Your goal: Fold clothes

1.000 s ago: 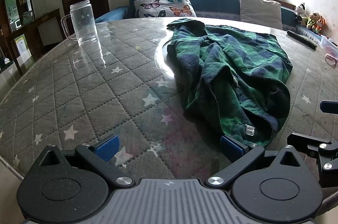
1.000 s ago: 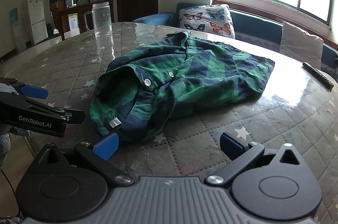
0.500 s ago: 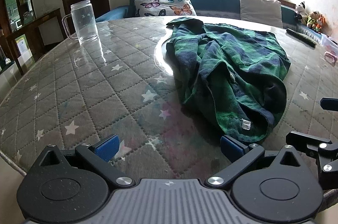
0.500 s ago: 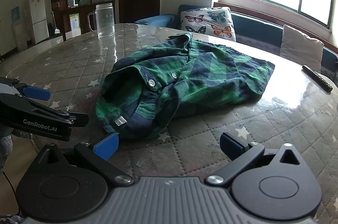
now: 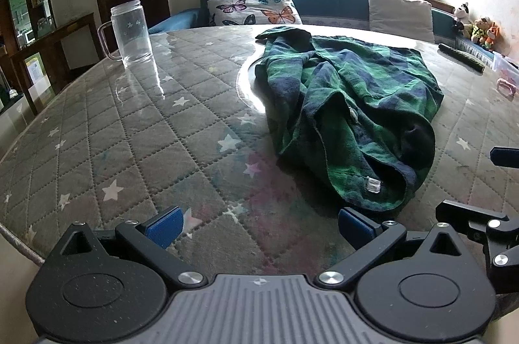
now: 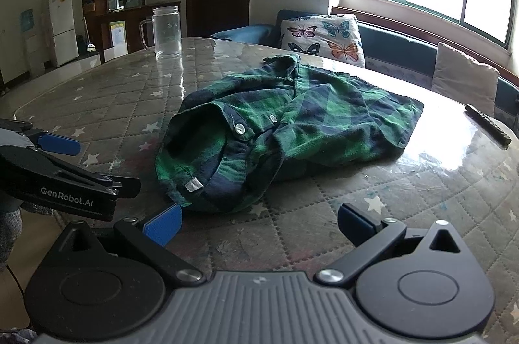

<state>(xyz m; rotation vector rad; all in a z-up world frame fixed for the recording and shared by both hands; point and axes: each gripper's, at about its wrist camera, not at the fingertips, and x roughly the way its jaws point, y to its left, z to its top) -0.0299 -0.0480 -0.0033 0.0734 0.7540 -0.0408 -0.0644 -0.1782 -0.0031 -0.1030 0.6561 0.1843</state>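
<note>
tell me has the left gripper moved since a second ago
Yes. In the left wrist view the left gripper has backed away: the green plaid shirt and glass mug sit higher and farther off. Jaws wide open.

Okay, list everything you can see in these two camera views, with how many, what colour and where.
shirt: one, green and navy plaid, crumpled on the table, collar end nearest the grippers
glass mug: one, clear, far left part of the table
table: one, grey quilted star-pattern cover under a glossy sheet
butterfly cushion: one, white with coloured butterflies, on the bench behind the table
plain cushion: one, off-white, on the bench under the window
dark stick-like object: one, black, far right edge of the table; cannot tell what it is
stuffed toys: a few, mixed colours, right corner by the wall
fridge: one, white, back room
left gripper: one, black with blue pads, open, empty
right gripper: one, black with blue pads, open, empty
</note>
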